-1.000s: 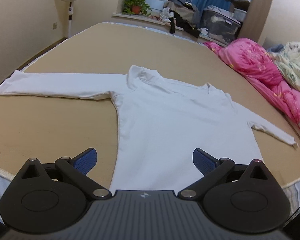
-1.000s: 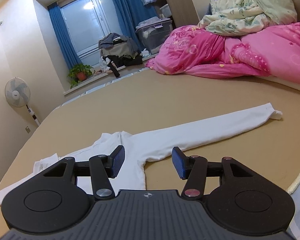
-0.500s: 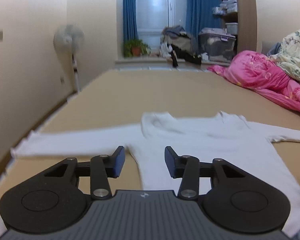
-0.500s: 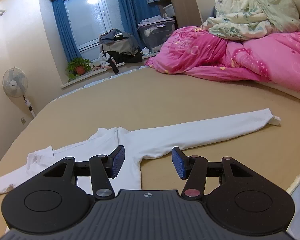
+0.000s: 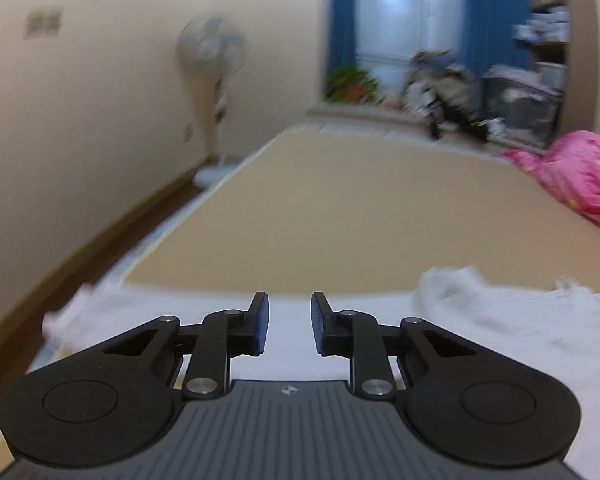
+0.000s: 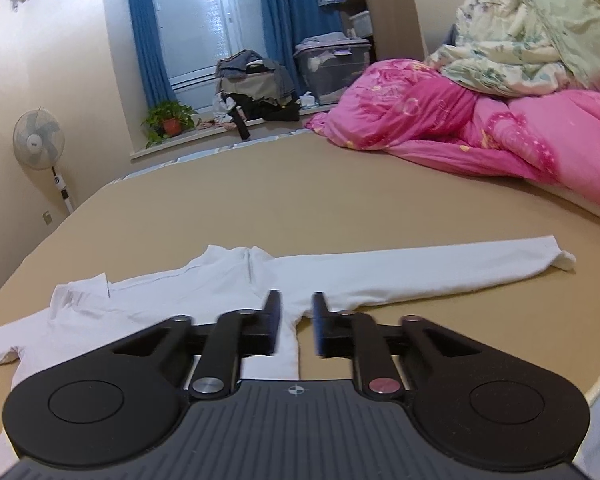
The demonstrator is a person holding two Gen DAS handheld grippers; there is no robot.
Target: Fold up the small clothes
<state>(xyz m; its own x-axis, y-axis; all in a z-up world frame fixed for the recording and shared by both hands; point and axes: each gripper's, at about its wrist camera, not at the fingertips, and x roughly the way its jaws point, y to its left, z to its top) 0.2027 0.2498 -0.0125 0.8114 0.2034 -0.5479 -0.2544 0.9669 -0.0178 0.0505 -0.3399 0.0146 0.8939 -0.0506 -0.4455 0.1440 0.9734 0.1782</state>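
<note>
A white long-sleeved top [image 6: 204, 284] lies flat on the tan bed [image 6: 340, 208], its right sleeve [image 6: 440, 268] stretched out to the right. My right gripper [image 6: 296, 320] is low over the top's right side edge near the armpit, jaws narrowly open, nothing between them. In the blurred left wrist view, my left gripper [image 5: 286, 322] is low over the top's left sleeve [image 5: 148, 308], jaws narrowly open and empty. The collar [image 5: 452, 284] is to its right.
A pink quilt [image 6: 480, 128] and a floral duvet [image 6: 540, 36] are piled at the bed's right side. A standing fan [image 6: 40, 144] is by the left wall. A potted plant [image 6: 170, 120] and a pile of clothes [image 6: 256, 88] sit under the window.
Both grippers have narrowed their jaws and dropped lower toward the top. The left gripper has swung left from the body to over the left sleeve. The right has moved little.
</note>
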